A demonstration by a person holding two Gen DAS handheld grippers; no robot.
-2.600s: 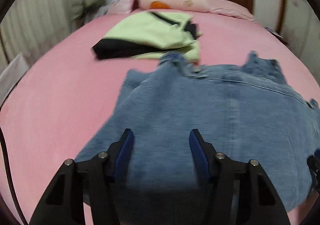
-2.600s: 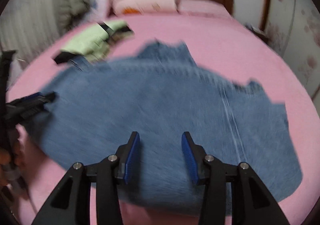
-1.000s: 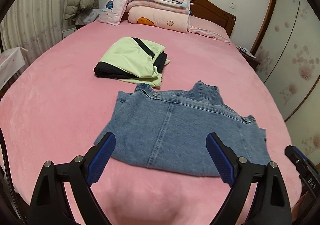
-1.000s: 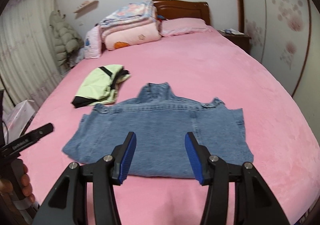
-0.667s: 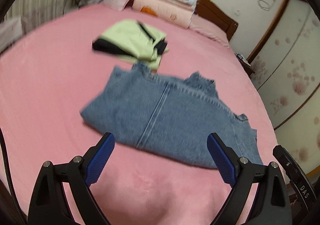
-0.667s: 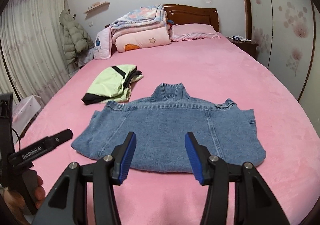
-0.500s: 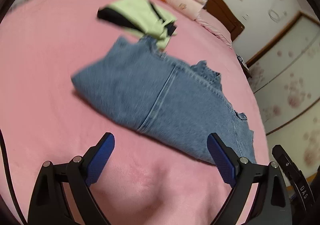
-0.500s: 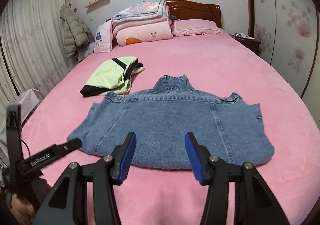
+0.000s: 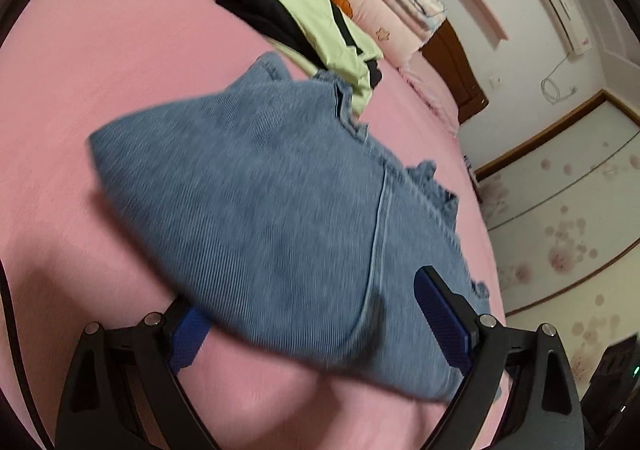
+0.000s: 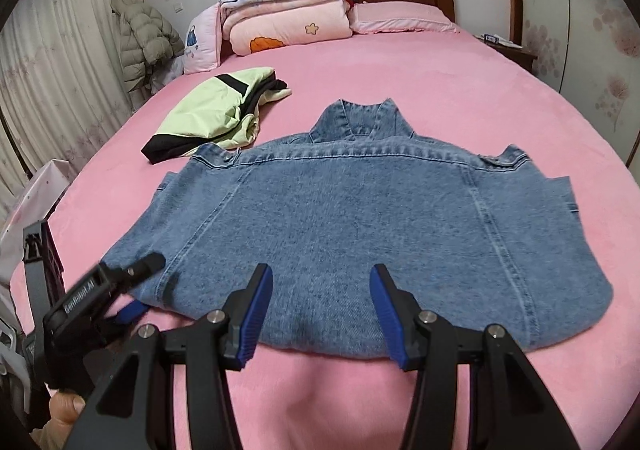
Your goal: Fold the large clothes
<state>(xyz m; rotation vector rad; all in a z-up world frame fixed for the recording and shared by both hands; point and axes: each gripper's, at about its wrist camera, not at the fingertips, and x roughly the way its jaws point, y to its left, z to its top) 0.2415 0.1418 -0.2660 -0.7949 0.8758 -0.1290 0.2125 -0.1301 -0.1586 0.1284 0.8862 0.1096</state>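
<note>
A blue denim jacket (image 10: 360, 218) lies flat, back up, on the pink bed (image 10: 460, 90), collar pointing to the headboard. My right gripper (image 10: 320, 274) is open just over the middle of the near hem, nothing pinched. My left gripper (image 10: 146, 284) is at the hem's left corner, held by a hand (image 10: 64, 406). In the left wrist view the left gripper (image 9: 308, 298) is rolled and wide open. The denim jacket (image 9: 280, 210) hem runs between its jaws: one blue pad (image 9: 188, 334) lies half under the cloth, the other pad (image 9: 440, 314) stands above it, not pressing.
A folded green and black garment (image 10: 216, 110) lies just beyond the jacket's left shoulder. Stacked quilts and pillows (image 10: 288, 10) sit against the wooden headboard. A puffer coat (image 10: 144, 34) hangs at the left wall. A white box (image 10: 36, 194) stands beside the bed's left edge.
Both grippers have come down toward the jacket's near hem. The left one has rolled, and the hem corner now sits between its open jaws. The jacket has not moved.
</note>
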